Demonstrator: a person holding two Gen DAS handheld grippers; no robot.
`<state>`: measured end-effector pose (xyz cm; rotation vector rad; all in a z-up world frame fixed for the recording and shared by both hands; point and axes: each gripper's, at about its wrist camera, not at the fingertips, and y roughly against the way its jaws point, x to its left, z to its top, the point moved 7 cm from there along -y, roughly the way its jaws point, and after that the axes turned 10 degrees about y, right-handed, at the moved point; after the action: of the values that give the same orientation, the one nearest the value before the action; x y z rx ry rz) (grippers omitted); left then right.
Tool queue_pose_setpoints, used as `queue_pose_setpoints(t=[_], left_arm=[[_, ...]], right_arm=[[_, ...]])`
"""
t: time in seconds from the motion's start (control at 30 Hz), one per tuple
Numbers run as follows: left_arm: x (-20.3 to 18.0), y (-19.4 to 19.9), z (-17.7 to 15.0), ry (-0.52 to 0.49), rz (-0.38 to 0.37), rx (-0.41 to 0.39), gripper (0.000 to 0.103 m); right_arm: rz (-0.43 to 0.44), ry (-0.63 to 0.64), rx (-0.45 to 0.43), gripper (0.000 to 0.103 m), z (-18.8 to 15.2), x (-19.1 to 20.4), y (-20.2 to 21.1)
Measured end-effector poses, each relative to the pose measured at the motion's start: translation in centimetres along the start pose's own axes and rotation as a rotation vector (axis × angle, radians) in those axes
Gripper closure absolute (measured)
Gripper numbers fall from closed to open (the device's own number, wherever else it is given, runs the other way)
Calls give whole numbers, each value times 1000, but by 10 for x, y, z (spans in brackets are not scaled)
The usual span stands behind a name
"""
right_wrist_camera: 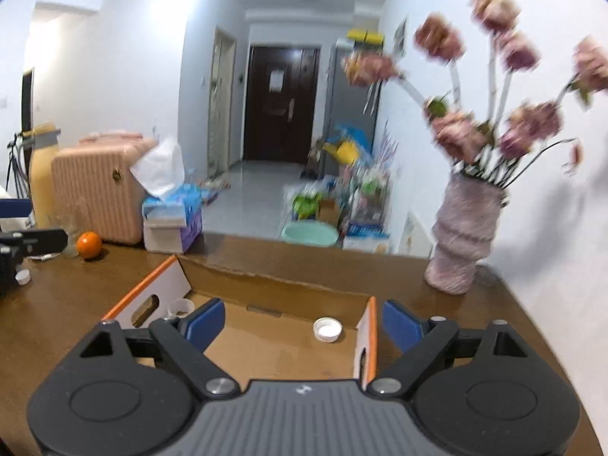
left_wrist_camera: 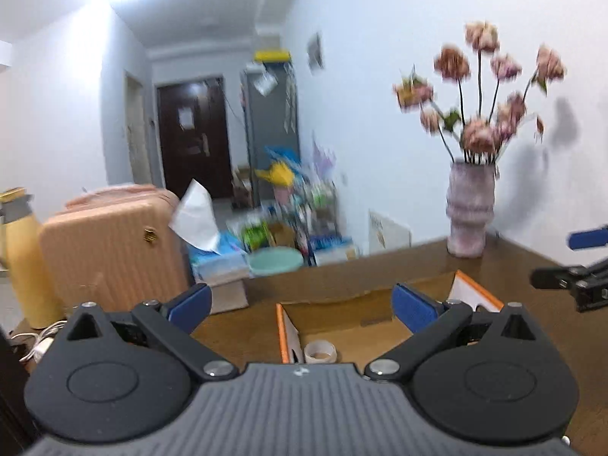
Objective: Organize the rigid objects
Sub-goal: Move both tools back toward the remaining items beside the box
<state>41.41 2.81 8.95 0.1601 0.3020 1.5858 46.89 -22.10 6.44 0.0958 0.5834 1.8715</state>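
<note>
Up close, a brown wooden table (right_wrist_camera: 76, 304) fills the low part of both views. White walls stand around it, and a dark door (right_wrist_camera: 281, 102) sits at the far end of the room. A pink vase (right_wrist_camera: 461, 239) with pink flowers (right_wrist_camera: 452, 133) stands on the table by the wall, past the right fingers of the right gripper (right_wrist_camera: 302, 326). A pink suitcase (right_wrist_camera: 98, 193), a yellow bottle (right_wrist_camera: 40, 186) and a tissue box (right_wrist_camera: 174, 209) stand far beyond its left finger. An orange (right_wrist_camera: 89, 244) rests on the table near the suitcase. A green basin (right_wrist_camera: 309, 233) sits on the floor behind the table.

An open cardboard box (right_wrist_camera: 266, 345) with orange edges lies on the table, right ahead of both grippers. In the right wrist view, a white bottle cap (right_wrist_camera: 327, 329) lies on the box floor, between the two blue fingers and a bit past them. A small clear cup (right_wrist_camera: 181, 307) sits in the box corner, just beside the left finger. Another white cap (right_wrist_camera: 22, 276) lies on the table far off to the left.

In the left wrist view, a roll of tape (left_wrist_camera: 320, 351) lies inside the box, between the fingers and near the left box wall.

The left gripper (left_wrist_camera: 302, 306) has its fingers spread wide and holds nothing. The right gripper is wide too, with nothing in it.
</note>
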Motion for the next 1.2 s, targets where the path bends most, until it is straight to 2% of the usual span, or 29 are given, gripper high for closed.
queue_pose_setpoints(t=[0.07, 0.13, 0.27, 0.4, 0.53, 0.63, 0.8, 0.87, 0.97, 1.2], left_arm=[[5, 26, -12, 42, -3, -37, 0], [7, 54, -29, 68, -8, -68, 0], [10, 115, -77, 35, 36, -149, 0], [8, 163, -122, 40, -2, -136, 0], [19, 196, -144, 100, -7, -147, 0], [24, 199, -154, 138, 5, -117, 0], [19, 192, -169, 135, -16, -93, 0], [15, 185, -177, 125, -29, -65, 0], [12, 173, -189, 107, -29, -20, 0], [6, 141, -204, 110, -50, 69, 0]], right_arm=[[-11, -9, -58, 0, -10, 5, 26], [-10, -24, -118, 0, -25, 15, 54], [24, -27, -187, 0, -62, 38, 95], [37, -24, -245, 0, -102, 75, 131], [22, -56, -299, 0, -134, 104, 166], [6, -51, -323, 0, -153, 120, 186], [-26, 0, -243, 0, -177, 129, 194], [-66, 11, -229, 0, -183, 128, 193], [-93, -16, -195, 0, -189, 121, 185], [-61, -110, -109, 0, -200, 107, 149]])
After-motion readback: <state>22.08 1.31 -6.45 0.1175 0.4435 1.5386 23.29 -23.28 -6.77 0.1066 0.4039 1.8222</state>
